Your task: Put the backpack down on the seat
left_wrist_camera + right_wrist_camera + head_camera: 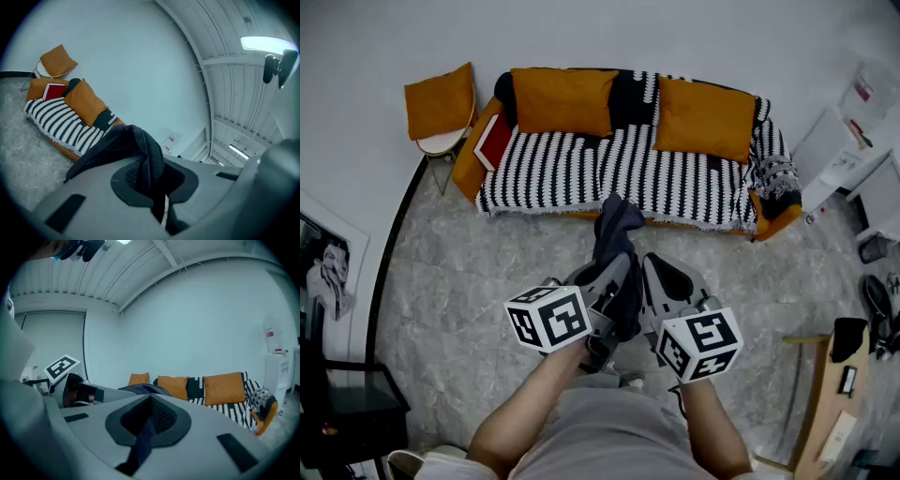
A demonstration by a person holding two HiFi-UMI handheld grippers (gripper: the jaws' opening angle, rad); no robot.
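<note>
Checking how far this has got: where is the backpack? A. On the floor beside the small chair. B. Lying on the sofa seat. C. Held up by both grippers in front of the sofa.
C: the backpack hangs between the left gripper and the right gripper, each with its jaws shut on the fabric, short of the sofa.

My head camera looks steeply down on the sofa (pixel 581 173), well off. My left gripper (pixel 614 281) camera tilts ceilingward, sofa at its edge; my right gripper (pixel 670 281) camera faces it level, perhaps closer.
</note>
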